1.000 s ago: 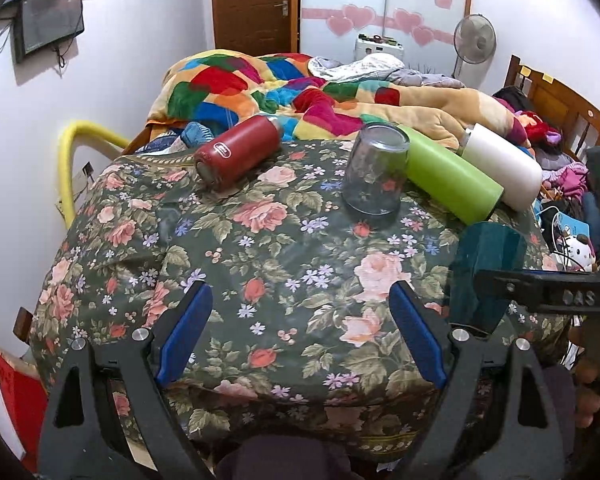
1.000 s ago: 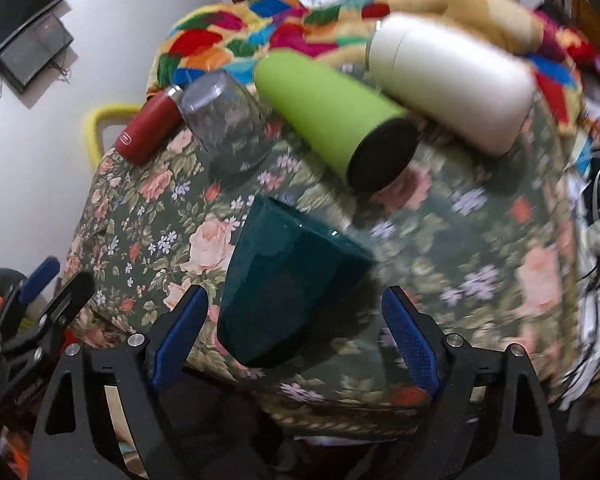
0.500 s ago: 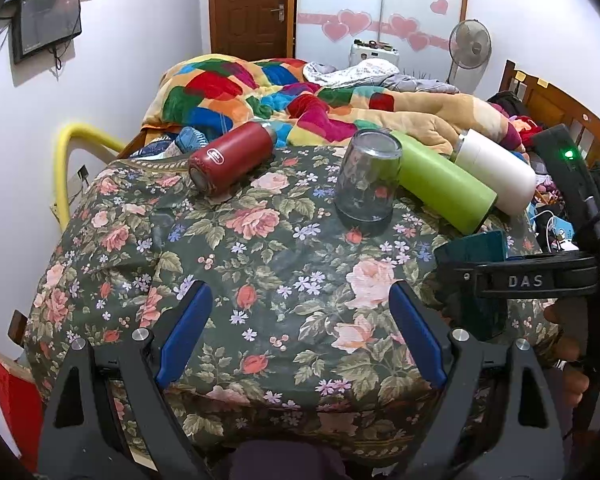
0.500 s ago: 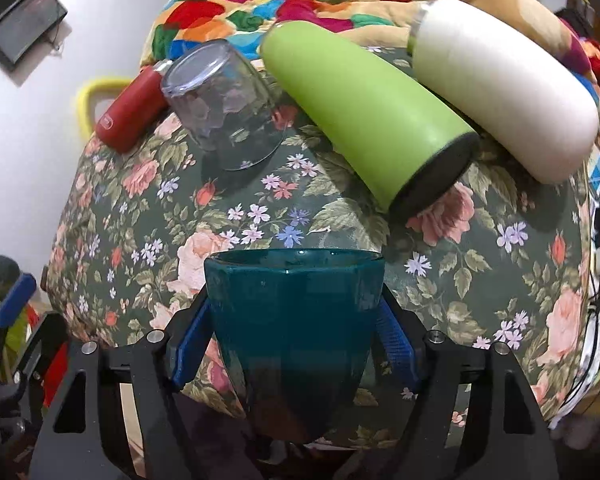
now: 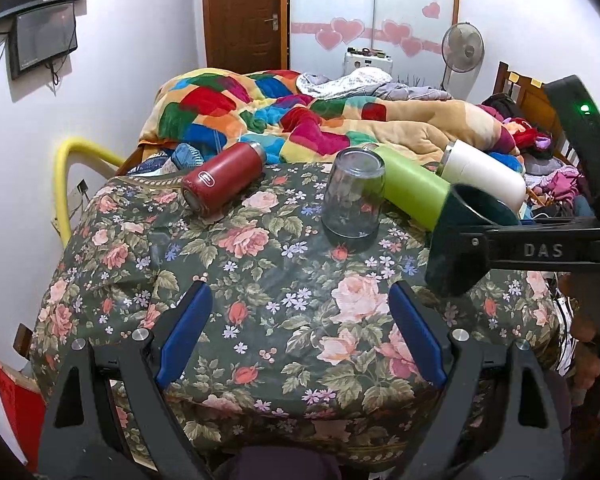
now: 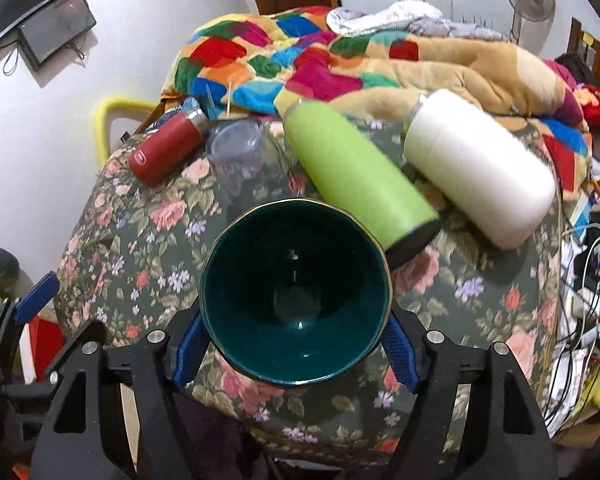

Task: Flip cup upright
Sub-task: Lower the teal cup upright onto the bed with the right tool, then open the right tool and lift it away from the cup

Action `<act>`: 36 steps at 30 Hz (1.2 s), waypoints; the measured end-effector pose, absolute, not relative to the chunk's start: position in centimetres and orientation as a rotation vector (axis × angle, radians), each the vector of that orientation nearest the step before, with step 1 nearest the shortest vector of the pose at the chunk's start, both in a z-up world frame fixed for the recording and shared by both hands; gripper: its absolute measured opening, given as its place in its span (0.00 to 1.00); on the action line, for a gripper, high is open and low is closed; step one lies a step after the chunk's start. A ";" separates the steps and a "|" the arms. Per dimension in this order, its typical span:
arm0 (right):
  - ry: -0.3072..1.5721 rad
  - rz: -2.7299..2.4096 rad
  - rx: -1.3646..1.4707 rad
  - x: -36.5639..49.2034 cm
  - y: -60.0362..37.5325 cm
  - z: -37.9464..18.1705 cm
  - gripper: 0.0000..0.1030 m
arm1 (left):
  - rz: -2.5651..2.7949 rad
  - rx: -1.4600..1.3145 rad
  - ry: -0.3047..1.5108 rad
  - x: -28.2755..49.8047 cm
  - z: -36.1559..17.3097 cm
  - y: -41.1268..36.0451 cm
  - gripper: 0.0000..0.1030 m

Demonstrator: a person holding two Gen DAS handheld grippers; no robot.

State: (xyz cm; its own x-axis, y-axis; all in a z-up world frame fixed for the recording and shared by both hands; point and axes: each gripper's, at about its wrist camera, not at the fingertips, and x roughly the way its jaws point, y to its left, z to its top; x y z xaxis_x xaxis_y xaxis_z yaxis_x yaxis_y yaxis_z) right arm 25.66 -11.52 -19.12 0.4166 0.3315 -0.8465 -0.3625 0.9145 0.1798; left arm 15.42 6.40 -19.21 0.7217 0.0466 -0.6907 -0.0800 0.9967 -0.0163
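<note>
Since half a second ago you've rolled the right gripper [image 6: 294, 344] — the cup [image 6: 296, 300] clamped in it now shows its mouth to the camera and is lifted off the cloth [image 5: 260, 280]. Flip partly done; setting down remains. Your left gripper [image 5: 300, 336] hangs spread wide, holding nothing. Mind the green flask [image 6: 356, 184], white flask [image 6: 480, 168] and upturned glass [image 5: 354, 196] just beyond — crowded landing.

Indoor light even, fairly bright, soft shadows under objs. Strong fisheye bend + dark vignette at corners, both views. Right wrist view: slight motion blur on green bottle [image 6: 356, 176]; small glare specks inside teal cup [image 6: 296, 296].
</note>
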 end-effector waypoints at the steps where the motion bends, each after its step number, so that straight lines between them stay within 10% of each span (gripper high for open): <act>1: 1.055 0.437 -0.037 25.9 -11.3 -19.3 0.70 | 0.068 -0.048 0.761 15.4 -19.1 6.4 0.87; 36: 0.950 0.467 -0.138 19.7 -12.9 -16.2 0.73 | 0.011 -0.071 0.687 12.6 -14.2 4.7 0.87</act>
